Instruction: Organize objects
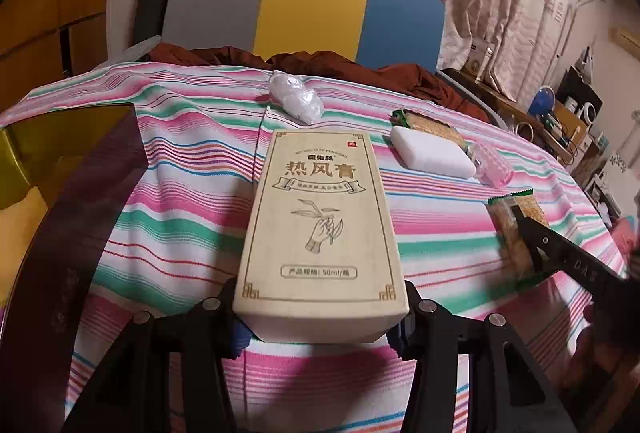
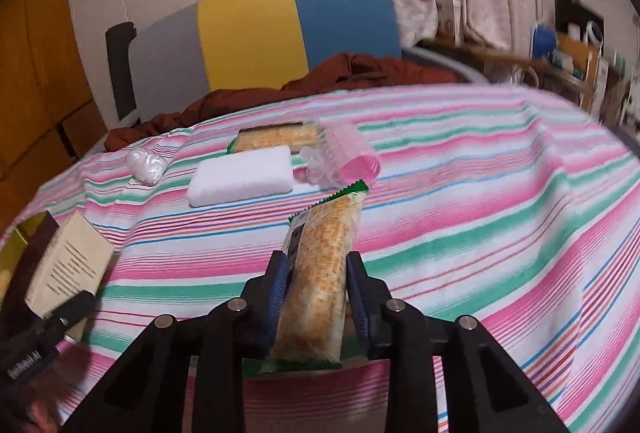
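- Left gripper (image 1: 318, 329) clamped a cream carton (image 1: 320, 225) between its blue pads, squeezing the near end; the carton pointed away from the camera, its printed face up, above the striped tablecloth (image 1: 192, 217).
- Right gripper (image 2: 318, 289) held a clear-wrapped snack bar (image 2: 320, 273) with both pads against its sides, and the bar slanted up and away, its green crimped end farthest from the jaws.
- From the left wrist view, a dark purple box (image 1: 72, 233) with a gold lining stood open just to the left of the carton.
- Farther out on the cloth lay a white foam block (image 2: 242, 175), flat and apart from both grippers.
- Just beside that block, on its right, rested a pink hair roller (image 2: 348, 157), with clear plastic at its near end.
- Behind the block lay a second snack bar (image 2: 276, 137), partly hidden by it.
- Off to the left of these sat a crumpled wad of clear plastic (image 2: 145, 163), alone near the cloth's far edge.
- Beyond the table, rust-brown fabric (image 2: 320, 77) was heaped in front of a chair (image 2: 248, 29) with grey, yellow and blue panels.
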Demonstrator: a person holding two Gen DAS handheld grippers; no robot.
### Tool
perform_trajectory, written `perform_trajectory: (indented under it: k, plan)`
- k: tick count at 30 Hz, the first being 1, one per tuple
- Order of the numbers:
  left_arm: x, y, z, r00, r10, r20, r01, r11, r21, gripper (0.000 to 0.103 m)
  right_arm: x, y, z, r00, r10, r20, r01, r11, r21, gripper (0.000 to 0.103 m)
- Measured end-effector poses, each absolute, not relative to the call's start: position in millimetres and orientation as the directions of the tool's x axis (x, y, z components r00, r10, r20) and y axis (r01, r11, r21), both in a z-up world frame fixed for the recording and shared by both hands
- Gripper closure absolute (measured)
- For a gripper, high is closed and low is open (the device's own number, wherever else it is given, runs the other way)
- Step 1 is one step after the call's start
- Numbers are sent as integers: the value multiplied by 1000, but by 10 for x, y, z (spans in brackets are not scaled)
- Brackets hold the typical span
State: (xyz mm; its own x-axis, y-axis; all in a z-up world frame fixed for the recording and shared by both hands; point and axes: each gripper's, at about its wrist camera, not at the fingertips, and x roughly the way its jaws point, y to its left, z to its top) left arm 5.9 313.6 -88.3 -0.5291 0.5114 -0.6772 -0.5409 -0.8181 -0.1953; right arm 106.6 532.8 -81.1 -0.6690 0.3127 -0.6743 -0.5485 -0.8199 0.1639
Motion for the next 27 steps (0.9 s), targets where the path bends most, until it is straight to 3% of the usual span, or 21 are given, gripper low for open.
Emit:
perform_trajectory:
  k: [2,8,12,13,27]
  plan:
    - [62,3134,-890,-528,512,-678,-543,-817,-194,51,1069,5340,-813,-647,326,-690,-573,-805,157,48]
    - [56,3118,-896,-523,523,-673,-545,-812,-209,51,964,5304,-808,-599,325,-732,-610,-778,154,42]
    - [57,3120,-904,-522,527,-671,-546,-810,-212,51,810,5184,-882,-525,383,-760,-636,-770,51,44]
    - [57,3116,-904,-521,530,-669,-546,-809,-216,51,795,5140,-892,-526,397,-752,-629,-777,29,55]
    - [182,2675,-661,-502,596,-627,-539,-782,-312,51,753,4830,-873,-561,475,-678,-569,-816,-101,56]
